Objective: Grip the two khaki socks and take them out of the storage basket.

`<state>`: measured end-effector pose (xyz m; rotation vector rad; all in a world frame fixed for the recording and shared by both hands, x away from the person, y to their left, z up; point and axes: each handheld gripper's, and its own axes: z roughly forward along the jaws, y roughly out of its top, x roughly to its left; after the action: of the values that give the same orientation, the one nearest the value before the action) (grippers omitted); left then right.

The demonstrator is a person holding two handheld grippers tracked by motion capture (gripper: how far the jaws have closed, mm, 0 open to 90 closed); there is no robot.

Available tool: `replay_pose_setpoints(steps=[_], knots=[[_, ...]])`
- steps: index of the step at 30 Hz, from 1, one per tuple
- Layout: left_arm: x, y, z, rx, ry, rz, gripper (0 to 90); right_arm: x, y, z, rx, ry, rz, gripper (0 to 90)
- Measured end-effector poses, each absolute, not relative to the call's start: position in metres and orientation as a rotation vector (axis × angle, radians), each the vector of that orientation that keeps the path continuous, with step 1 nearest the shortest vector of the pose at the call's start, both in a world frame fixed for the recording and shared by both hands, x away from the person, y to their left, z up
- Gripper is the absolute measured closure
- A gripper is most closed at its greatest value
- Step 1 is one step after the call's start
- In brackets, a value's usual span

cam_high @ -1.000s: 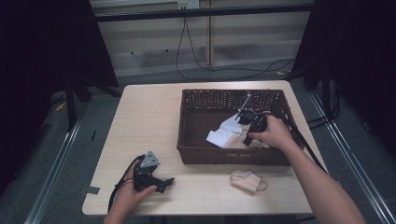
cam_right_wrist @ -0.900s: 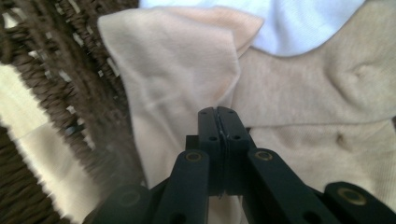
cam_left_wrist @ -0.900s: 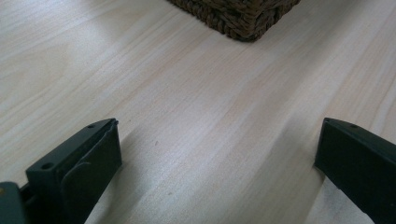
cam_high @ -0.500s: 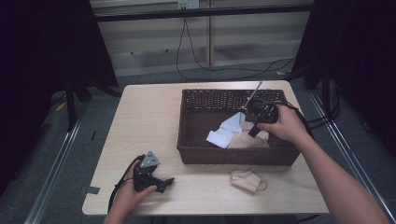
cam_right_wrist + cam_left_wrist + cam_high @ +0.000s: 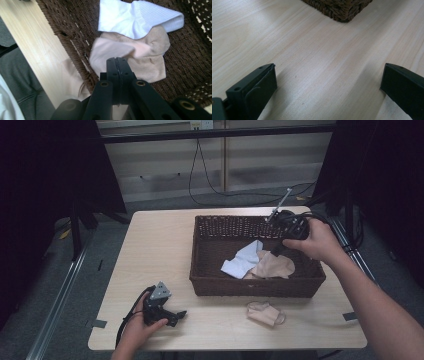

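Observation:
A dark wicker basket (image 5: 255, 287) stands on the right half of the table. Inside it lie a white sock (image 5: 240, 262) and, partly under it, a beige sock (image 5: 274, 266). My right gripper (image 5: 276, 251) hovers over the basket's right side with its jaws pressed shut. In the right gripper view the shut gripper (image 5: 117, 61) points down at the beige sock (image 5: 145, 65) and white sock (image 5: 135, 20), with nothing seen between the jaws. My left gripper (image 5: 176, 315) rests on the table at the front left, open and holding nothing (image 5: 329, 77).
A second beige sock (image 5: 265, 312) lies on the table in front of the basket, also seen past the basket wall (image 5: 65, 32) as a beige sock (image 5: 72, 80). A basket corner (image 5: 339, 10) shows ahead of the left gripper. Floor, cables and dark frames surround the table.
My right hand has risen out of the basket with the gripper shut, uncovering the beige sock beside the white one. The left hand has stayed put.

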<state>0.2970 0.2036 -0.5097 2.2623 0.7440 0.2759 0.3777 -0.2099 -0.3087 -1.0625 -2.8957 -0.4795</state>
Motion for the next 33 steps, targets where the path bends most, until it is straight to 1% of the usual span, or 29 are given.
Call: replay_pose_setpoints(steps=[10, 33], knots=[[0.297, 0.204, -0.509, 2.265, 0.744, 0.274, 0.0, 0.37, -0.215, -0.27, -1.072, -2.91, -0.51, 90.0], [0.297, 0.204, -0.509, 2.266, 0.743, 0.275, 0.0, 0.349, -0.217, -0.212, -0.996, -2.94, -0.576, 90.0]])
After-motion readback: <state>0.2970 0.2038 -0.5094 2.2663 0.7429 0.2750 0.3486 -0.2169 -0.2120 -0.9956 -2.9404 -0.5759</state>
